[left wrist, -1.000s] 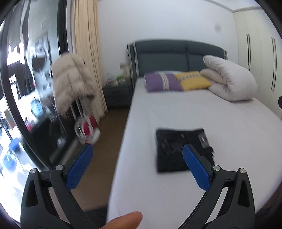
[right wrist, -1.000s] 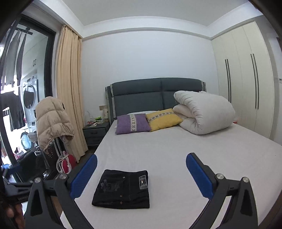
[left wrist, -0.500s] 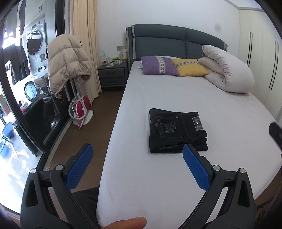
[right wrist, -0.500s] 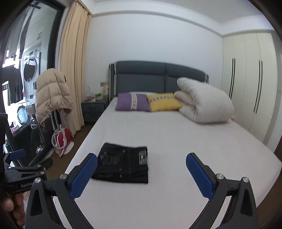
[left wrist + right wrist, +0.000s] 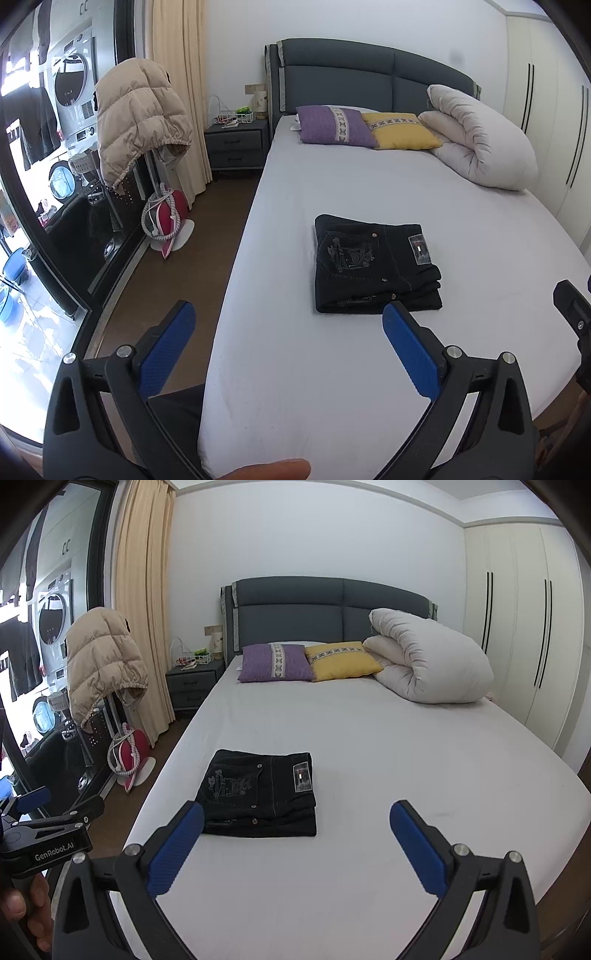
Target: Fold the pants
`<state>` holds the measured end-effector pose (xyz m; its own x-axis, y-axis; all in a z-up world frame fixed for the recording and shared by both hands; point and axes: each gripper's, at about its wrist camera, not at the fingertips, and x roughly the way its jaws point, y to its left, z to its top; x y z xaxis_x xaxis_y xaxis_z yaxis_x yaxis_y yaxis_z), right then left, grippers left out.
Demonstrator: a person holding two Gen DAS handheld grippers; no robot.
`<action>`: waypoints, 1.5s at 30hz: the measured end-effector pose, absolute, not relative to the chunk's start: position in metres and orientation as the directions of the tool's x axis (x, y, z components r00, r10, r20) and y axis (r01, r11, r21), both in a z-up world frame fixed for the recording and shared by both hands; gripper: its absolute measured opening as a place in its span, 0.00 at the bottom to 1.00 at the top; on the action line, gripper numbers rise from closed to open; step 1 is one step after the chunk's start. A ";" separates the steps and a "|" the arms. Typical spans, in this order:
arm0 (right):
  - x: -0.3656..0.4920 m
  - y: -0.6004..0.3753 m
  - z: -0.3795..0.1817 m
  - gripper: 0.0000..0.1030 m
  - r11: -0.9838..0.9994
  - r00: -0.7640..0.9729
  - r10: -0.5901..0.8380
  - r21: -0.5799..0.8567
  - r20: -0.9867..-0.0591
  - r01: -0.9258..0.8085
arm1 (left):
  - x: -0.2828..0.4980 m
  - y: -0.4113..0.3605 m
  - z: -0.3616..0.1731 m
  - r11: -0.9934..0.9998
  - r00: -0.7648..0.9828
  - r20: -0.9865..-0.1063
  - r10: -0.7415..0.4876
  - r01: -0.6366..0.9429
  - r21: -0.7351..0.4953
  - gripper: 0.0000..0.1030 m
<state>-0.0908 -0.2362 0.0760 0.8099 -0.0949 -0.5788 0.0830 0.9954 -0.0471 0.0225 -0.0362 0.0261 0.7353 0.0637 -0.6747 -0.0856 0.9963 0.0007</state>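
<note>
The black pants [image 5: 373, 267] lie folded into a flat rectangle on the white bed [image 5: 332, 369], back pocket and label up. They also show in the right wrist view [image 5: 260, 792]. My left gripper [image 5: 288, 332] is open and empty, held above the foot of the bed, short of the pants. My right gripper [image 5: 295, 830] is open and empty, also held back above the bed. The left gripper's body [image 5: 48, 830] shows at the left edge of the right wrist view. Part of the right gripper [image 5: 572, 310] shows at the right edge of the left wrist view.
A purple pillow [image 5: 275, 662], a yellow pillow [image 5: 341, 659] and a rolled white duvet [image 5: 428, 657] lie at the head of the bed. A nightstand [image 5: 192, 685], a beige puffer jacket on a stand [image 5: 101, 659] and a red iron [image 5: 129, 751] stand left. Wardrobes [image 5: 517, 627] line the right.
Both grippers have drawn back and tilted down from the pants, staying open. The pants lie still, folded on the bed.
</note>
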 end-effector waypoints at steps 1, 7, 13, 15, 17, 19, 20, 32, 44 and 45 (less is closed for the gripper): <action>-0.090 -0.236 0.075 1.00 0.996 0.807 -0.094 -0.048 -0.582 0.082 | 0.024 -0.036 0.025 0.996 0.734 -0.676 0.062 -0.085 0.000 1.00; -0.085 -0.236 0.072 1.00 0.996 0.798 -0.087 -0.047 -0.597 0.073 | 0.029 -0.038 0.020 0.997 0.731 -0.680 0.061 -0.080 0.003 1.00; -0.083 -0.236 0.071 1.00 0.997 0.792 -0.081 -0.045 -0.605 0.068 | 0.029 -0.038 0.019 0.997 0.731 -0.680 0.060 -0.079 0.003 1.00; -0.082 -0.236 0.070 1.00 0.997 0.791 -0.079 -0.043 -0.607 0.067 | 0.029 -0.038 0.019 0.997 0.731 -0.680 0.061 -0.079 0.004 1.00; -0.082 -0.235 0.070 1.00 0.997 0.790 -0.079 -0.044 -0.608 0.066 | 0.029 -0.038 0.019 0.997 0.731 -0.680 0.059 -0.079 0.002 1.00; -0.082 -0.234 0.069 1.00 0.997 0.789 -0.079 -0.046 -0.609 0.064 | 0.029 -0.038 0.019 0.997 0.731 -0.680 0.060 -0.079 0.003 1.00; -0.082 -0.234 0.069 1.00 0.997 0.789 -0.079 -0.045 -0.609 0.064 | 0.029 -0.038 0.019 0.997 0.730 -0.680 0.059 -0.078 0.003 1.00; -0.083 -0.232 0.068 1.00 0.997 0.787 -0.080 -0.045 -0.612 0.066 | 0.029 -0.038 0.011 0.997 0.728 -0.683 0.054 -0.075 -0.001 1.00; -0.084 -0.232 0.063 1.00 0.997 0.784 -0.076 -0.042 -0.616 0.063 | 0.029 -0.039 0.009 0.997 0.727 -0.684 0.054 -0.076 -0.001 1.00; -0.085 -0.232 0.062 1.00 0.997 0.784 -0.077 -0.043 -0.616 0.064 | 0.029 -0.039 0.008 0.997 0.727 -0.684 0.054 -0.075 -0.001 1.00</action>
<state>-0.0845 -0.2316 0.0624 0.7839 -0.0766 -0.6161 0.0639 0.9970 -0.0428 0.0290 -0.0392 0.0082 0.7275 0.0544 -0.6840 -0.0755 0.9971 -0.0010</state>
